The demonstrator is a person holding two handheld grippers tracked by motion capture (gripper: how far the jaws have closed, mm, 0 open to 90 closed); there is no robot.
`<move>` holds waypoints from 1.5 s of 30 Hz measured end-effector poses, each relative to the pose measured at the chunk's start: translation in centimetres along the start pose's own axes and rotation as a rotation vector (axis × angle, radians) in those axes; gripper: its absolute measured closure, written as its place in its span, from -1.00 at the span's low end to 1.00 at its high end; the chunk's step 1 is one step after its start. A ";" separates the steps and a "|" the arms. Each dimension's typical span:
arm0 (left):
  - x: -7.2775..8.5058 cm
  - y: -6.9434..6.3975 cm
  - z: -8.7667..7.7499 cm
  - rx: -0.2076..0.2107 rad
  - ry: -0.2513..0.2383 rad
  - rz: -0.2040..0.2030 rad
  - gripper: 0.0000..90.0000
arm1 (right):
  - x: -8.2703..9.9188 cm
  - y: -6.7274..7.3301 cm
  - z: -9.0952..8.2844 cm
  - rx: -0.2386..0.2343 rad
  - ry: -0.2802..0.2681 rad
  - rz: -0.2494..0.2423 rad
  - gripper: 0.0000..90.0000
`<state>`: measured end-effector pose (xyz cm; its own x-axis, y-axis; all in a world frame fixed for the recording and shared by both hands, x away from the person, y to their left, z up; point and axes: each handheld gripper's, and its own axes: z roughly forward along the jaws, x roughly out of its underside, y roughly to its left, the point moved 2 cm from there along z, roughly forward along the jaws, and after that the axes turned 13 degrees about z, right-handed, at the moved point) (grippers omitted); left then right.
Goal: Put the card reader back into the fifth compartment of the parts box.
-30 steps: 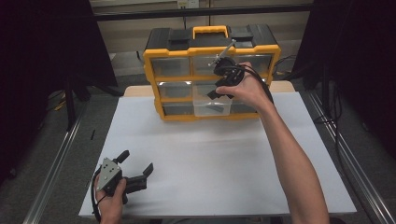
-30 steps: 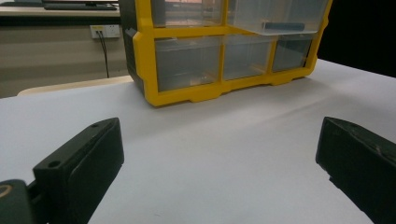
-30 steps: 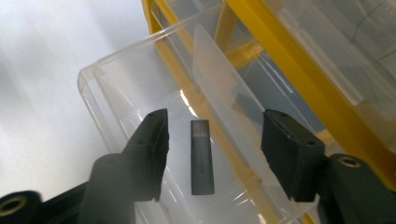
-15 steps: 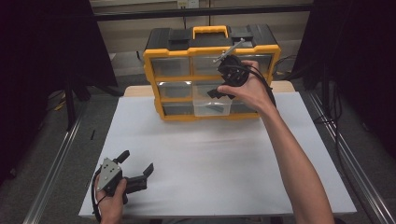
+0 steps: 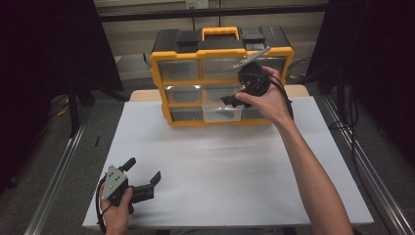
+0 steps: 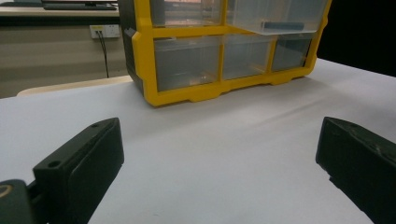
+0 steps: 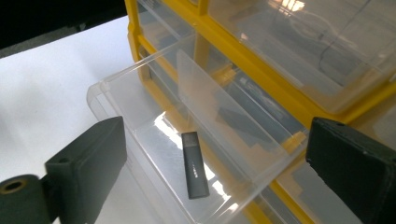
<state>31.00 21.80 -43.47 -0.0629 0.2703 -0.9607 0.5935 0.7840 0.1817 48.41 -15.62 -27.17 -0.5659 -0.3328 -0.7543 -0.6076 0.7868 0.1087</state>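
Table: broad, flat, matte white top, smooth and bare around the tools
Organizer: boxy yellow plastic frame with a black lid and yellow handle, rows of see-through drawers, standing at the table's far edge
Drawer: clear glossy plastic, rectangular, pulled out of the frame, with 1 thin divider wall across it
Left gripper: black blocky jaws spread wide, nothing between them, resting low at the near left corner, well apart from the organizer
Right gripper: jaws have just been opening and now stand wide, released, gripping nothing, hovering above the open drawer
USB stick: small, slim, dark grey bar, matte; lying flat on the drawer floor, below and between the right gripper's 2 jaws, touching neither
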 end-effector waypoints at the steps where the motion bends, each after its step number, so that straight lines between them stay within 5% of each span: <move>1: 0.0 0.0 0.0 -0.001 0.000 0.000 -0.97 | 0.1 0.0 0.0 0.000 -0.005 0.001 -0.94; 13: 0.0 0.0 -0.1 -0.006 0.001 -0.004 -0.97 | 1.6 0.0 -0.7 0.034 -0.087 0.043 -0.88; 45: 0.0 0.1 0.0 -0.007 -0.004 -0.008 -0.97 | 6.9 0.2 -1.7 0.015 -0.338 0.134 -0.91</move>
<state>31.04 21.84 -43.44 -0.0643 0.2613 -0.9631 0.5873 0.7902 0.1752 43.44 -18.66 -31.28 -0.4220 -0.0379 -0.9058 -0.5307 0.8203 0.2130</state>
